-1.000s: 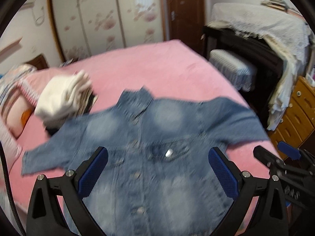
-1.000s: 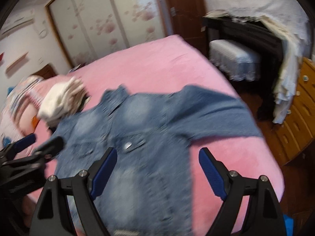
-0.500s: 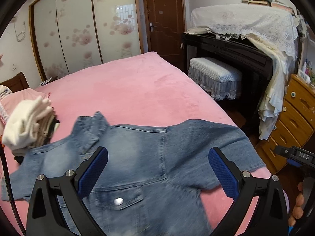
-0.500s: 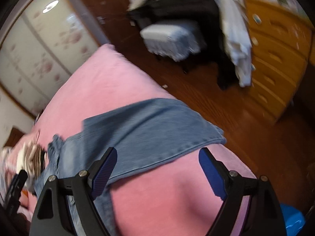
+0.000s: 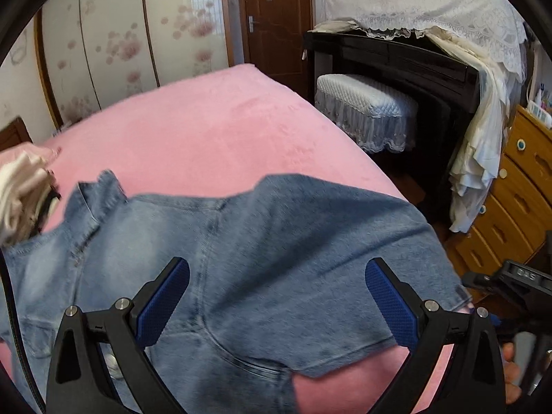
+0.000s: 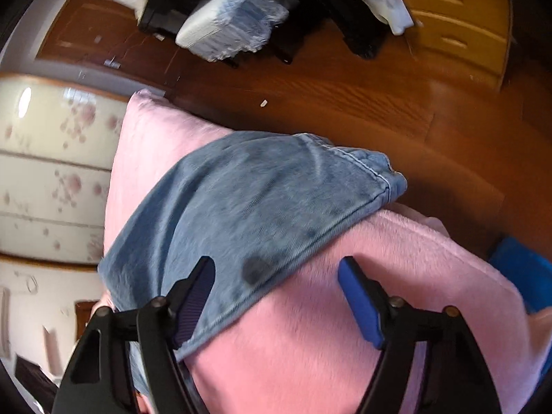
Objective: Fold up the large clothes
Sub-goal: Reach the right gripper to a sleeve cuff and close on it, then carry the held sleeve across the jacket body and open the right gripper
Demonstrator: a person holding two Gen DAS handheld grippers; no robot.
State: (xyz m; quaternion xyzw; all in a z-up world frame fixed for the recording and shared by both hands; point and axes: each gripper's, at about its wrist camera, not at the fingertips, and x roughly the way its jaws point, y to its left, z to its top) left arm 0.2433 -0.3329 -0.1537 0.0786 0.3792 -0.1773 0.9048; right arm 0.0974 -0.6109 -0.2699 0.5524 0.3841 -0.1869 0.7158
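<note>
Denim jacket [image 5: 241,258] flat on pink bed [image 5: 207,131] (both hand-held grippers [image 5: 276,296] [image 6: 276,296] spread, empty)

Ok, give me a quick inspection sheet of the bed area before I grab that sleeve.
Surface: pink bed cover, soft and flat.
Job's things: denim jacket spread on the bed; its sleeve end lies at the bed edge.
Clutter: stack of folded clothes beside the collar.
Grippers: left hand-held gripper open over the jacket; right hand-held gripper open, straddling the sleeve's lower edge, holding nothing.
Cables: a black cable at the left frame edge.
Surroundings: covered stool, dark cabinet under lace cloth, wooden drawers, wood floor.
</note>
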